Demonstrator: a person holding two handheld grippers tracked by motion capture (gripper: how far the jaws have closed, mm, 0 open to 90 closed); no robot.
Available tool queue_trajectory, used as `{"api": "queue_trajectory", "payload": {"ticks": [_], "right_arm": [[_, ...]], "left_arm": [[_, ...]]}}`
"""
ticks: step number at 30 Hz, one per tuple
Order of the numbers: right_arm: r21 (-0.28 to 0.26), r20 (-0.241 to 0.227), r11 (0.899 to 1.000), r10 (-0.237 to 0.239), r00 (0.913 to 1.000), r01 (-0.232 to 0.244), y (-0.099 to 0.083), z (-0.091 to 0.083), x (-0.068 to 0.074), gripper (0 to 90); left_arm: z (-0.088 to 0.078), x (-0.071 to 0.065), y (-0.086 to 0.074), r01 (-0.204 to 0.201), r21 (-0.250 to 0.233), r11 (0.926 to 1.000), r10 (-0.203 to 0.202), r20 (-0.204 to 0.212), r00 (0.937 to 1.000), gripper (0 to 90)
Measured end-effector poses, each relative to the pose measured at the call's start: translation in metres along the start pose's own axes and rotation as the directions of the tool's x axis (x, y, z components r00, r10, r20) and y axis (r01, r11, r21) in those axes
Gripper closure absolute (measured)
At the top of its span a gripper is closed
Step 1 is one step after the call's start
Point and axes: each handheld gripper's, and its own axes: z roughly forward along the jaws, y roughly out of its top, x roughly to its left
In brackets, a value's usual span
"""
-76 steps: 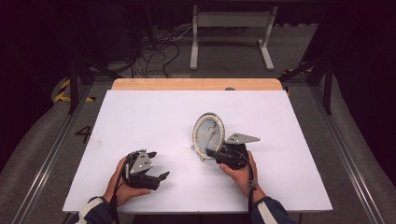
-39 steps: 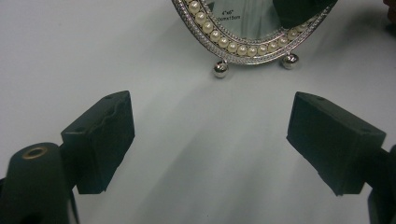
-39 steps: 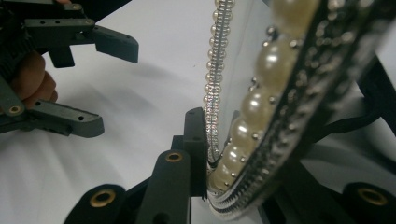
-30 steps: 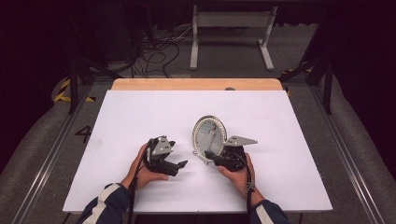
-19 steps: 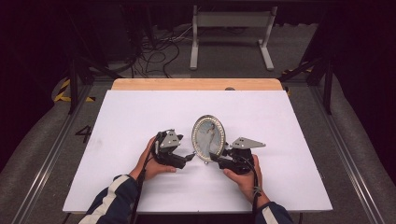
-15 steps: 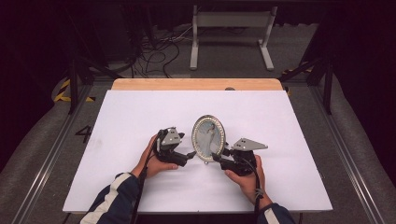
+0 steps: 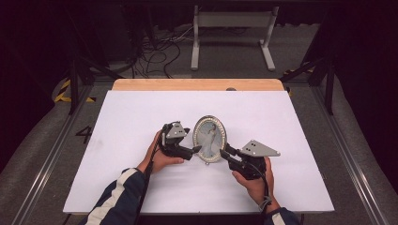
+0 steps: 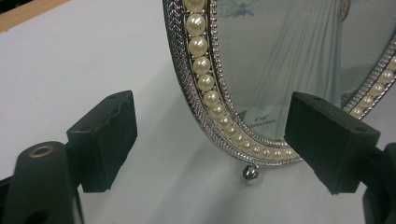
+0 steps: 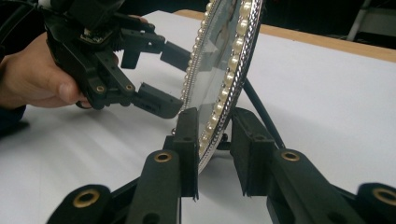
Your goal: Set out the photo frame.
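An oval silver picture frame (image 7: pixel 210 138) rimmed with pearls stands upright on the white table (image 7: pixel 141 117). My right gripper (image 7: pixel 223 153) is shut on its lower right rim. In the right gripper view the rim (image 9: pixel 224 60) sits between the pads of that gripper (image 9: pixel 215 149), whose jaws have just been closing on it. My left gripper (image 7: pixel 196 151) is open at the frame's lower left. Its wide jaws (image 8: pixel 215 140) straddle the pearl rim (image 8: pixel 205 84) without touching it. The right gripper view also shows the left gripper (image 9: pixel 168 79) beside the glass.
A bare wooden strip (image 7: pixel 197 84) runs along the table's far edge. Behind it on the floor are a metal stand (image 7: pixel 232 28) and loose cables (image 7: pixel 155 47). Rails run along both sides of the table.
The frame has been tipped from a lean to upright. My left gripper has moved right, up to the frame's left rim. The right hand has shifted slightly right and up.
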Motion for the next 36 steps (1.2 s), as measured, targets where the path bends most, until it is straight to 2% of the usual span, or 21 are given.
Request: {"api": "queue_trajectory", "payload": {"ticks": [5,6,9,13,15,17,20,27,31,34,36], "right_arm": [[-0.02,0.021,1.0,-0.002,0.9998,0.002,0.001,0.001,0.002,78.1],[-0.028,0.026,1.0,0.008,0.9996,-0.007,0.001,0.001,0.001,80.7],[-0.024,0.025,1.0,0.003,0.9997,-0.003,0.001,0.001,0.001,80.9],[-0.021,0.037,1.0,-0.005,0.9993,0.006,0.001,0.001,0.002,81.0],[-0.024,0.03,1.0,0.001,0.9996,0.0,0.001,0.001,0.002,81.3],[-0.02,0.027,1.0,0.001,0.9996,0.0,0.001,0.001,0.001,81.4],[-0.02,0.028,1.0,0.0,0.9996,0.001,0.001,0.001,0.001,81.4],[-0.017,0.026,1.0,0.001,0.9997,0.0,0.001,0.001,-0.001,81.3],[-0.02,0.022,1.0,0.016,0.9996,-0.015,0.001,0.002,-0.002,81.3],[-0.023,0.011,0.997,0.07,0.9975,-0.069,0.0,0.003,-0.006,81.2],[-0.024,0.013,0.996,0.08,0.9967,-0.08,0.0,0.005,-0.008,80.9]], "left_arm": [[0.003,0.001,0.001,0.021,-0.003,0.9998,-0.021,0.024,0.9995,17.6],[0.003,0.001,0.001,0.017,0.0,0.9999,-0.017,0.027,0.9995,18.3],[0.003,-0.001,0.002,0.01,-0.013,0.9999,-0.009,0.019,0.9998,19.4],[-0.001,-0.004,0.005,-0.006,-0.037,0.9993,0.007,0.034,0.9994,24.5],[-0.001,-0.007,0.006,-0.013,-0.033,0.9994,0.015,0.051,0.9986,25.4],[0.0,-0.01,0.006,-0.028,-0.02,0.9994,0.028,0.043,0.9987,25.5],[0.0,-0.009,0.006,-0.002,-0.027,0.9996,0.003,0.056,0.9984,24.5],[-0.002,-0.009,0.005,0.007,-0.018,0.9998,-0.006,0.061,0.9981,25.4],[-0.004,-0.008,0.004,0.024,-0.024,0.9994,-0.023,0.072,0.9972,25.5],[-0.009,-0.009,0.002,0.021,-0.023,0.9995,-0.019,0.068,0.9975,27.3],[-0.012,-0.01,0.001,0.027,-0.014,0.9995,-0.026,0.07,0.9972,27.1]]}}
